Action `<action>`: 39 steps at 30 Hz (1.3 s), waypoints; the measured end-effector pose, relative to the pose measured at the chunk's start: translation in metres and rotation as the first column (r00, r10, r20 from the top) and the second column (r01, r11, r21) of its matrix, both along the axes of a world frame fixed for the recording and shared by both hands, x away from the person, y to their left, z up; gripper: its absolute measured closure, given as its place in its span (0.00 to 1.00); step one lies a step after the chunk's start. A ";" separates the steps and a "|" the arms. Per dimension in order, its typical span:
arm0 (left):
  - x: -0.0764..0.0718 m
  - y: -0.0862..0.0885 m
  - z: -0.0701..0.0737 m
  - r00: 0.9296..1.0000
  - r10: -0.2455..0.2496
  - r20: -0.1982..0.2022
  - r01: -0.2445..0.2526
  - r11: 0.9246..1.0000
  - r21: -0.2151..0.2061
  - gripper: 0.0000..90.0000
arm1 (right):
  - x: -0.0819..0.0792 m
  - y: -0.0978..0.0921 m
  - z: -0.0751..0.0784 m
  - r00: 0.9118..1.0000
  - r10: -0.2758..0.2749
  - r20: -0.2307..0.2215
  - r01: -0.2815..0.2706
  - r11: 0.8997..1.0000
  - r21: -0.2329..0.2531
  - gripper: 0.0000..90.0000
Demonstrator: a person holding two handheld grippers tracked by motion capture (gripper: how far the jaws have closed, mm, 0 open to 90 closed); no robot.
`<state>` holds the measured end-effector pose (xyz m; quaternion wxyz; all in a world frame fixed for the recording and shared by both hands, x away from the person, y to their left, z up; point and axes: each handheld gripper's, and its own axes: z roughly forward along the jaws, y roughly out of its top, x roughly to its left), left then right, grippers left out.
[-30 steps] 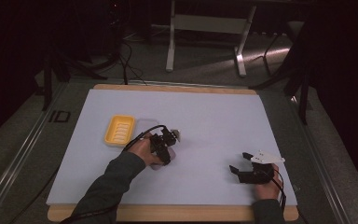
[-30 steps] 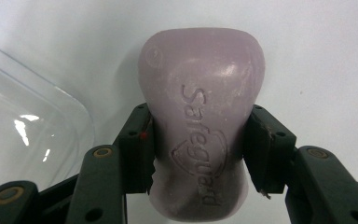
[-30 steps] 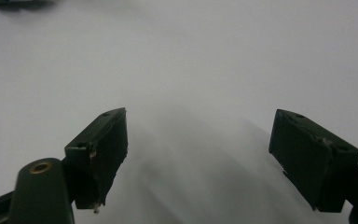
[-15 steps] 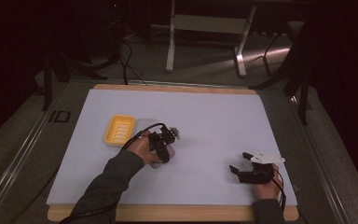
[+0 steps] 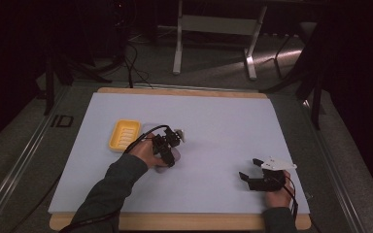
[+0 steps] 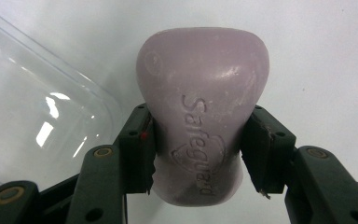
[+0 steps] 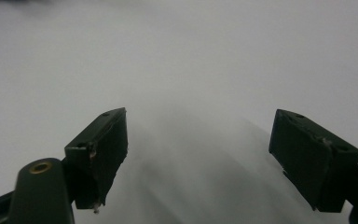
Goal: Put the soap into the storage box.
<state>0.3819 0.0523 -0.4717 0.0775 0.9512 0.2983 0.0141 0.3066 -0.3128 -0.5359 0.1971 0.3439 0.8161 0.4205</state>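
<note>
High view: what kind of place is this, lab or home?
Likely a lab or recording setup: a wooden table with a pale mat, loose cables on the dark floor and a metal stand behind.

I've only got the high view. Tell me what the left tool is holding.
Observer: The left tool is shut on a purple soap embossed "Safeguard", its jaws pinching the bar's narrow waist.
Operator: Now report the right tool's jaws.
Observer: The right tool is open, with nothing between its jaws and bare white mat beyond them.
</note>
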 end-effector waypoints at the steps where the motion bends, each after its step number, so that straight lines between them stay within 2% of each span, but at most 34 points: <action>1: 0.000 0.000 0.001 1.000 0.001 0.000 -0.001 1.000 -0.001 0.55 | 0.000 0.000 0.000 1.000 0.000 0.000 0.000 1.000 0.000 0.21; 22: 0.007 0.017 0.017 0.999 0.049 0.018 -0.048 0.998 -0.037 0.55 | 0.000 0.000 0.000 1.000 0.000 -0.001 0.000 1.000 -0.001 0.21; 29: 0.010 0.024 0.024 0.998 0.064 0.008 -0.063 0.997 -0.052 0.55 | 0.000 0.000 0.000 1.000 0.000 -0.001 0.000 1.000 -0.002 0.21; 39: 0.015 0.037 0.032 0.996 0.086 0.017 -0.085 0.995 -0.055 0.55 | 0.000 0.000 0.000 1.000 -0.001 -0.002 0.001 1.000 -0.002 0.21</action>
